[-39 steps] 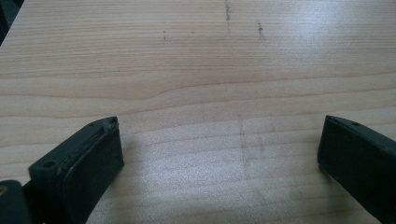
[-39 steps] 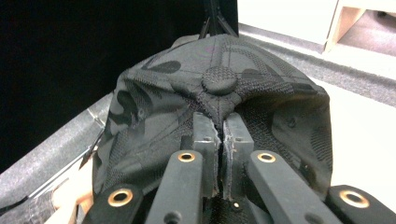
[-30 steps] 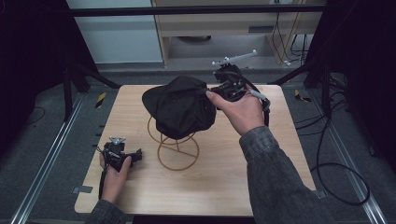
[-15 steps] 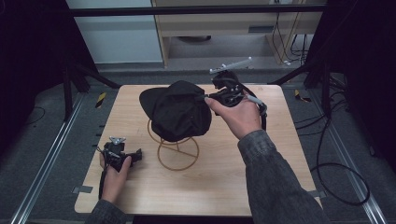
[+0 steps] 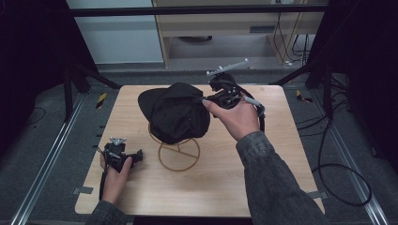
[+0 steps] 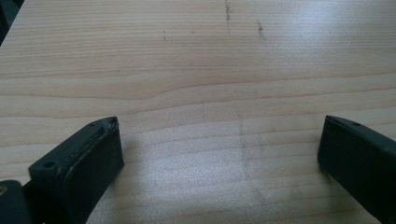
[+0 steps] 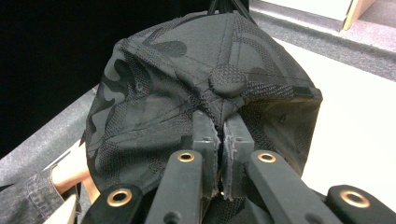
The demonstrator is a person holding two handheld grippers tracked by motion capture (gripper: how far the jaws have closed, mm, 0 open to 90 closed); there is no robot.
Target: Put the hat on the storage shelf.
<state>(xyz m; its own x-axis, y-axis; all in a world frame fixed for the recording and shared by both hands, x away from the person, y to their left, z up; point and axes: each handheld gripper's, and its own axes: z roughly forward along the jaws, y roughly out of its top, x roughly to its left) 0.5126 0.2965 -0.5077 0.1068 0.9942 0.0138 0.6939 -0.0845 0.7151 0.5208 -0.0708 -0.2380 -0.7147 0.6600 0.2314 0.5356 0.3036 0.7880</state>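
Observation:
A black camouflage cap [image 5: 177,112] hangs over a gold wire stand [image 5: 179,152] in the middle of the wooden table [image 5: 281,154]. My right gripper [image 5: 204,100] is shut on the cap's fabric at its right side. In the right gripper view the jaws [image 7: 220,127] pinch the cloth just below the cap's [image 7: 187,84] top button. My left gripper [image 5: 136,155] rests on the table at the near left, apart from the stand. Its jaws [image 6: 219,149] stand wide open over bare wood [image 6: 210,70], with nothing between them.
The stand's round base ring lies on the table toward the front centre. Black frame posts [image 5: 70,84] rise at the table's far corners. Cables [image 5: 338,178] trail on the floor at the right. A shelf unit [image 5: 220,28] stands behind the table.
The right gripper has shifted the cap slightly to the left above the stand. The left gripper has stayed where it was.

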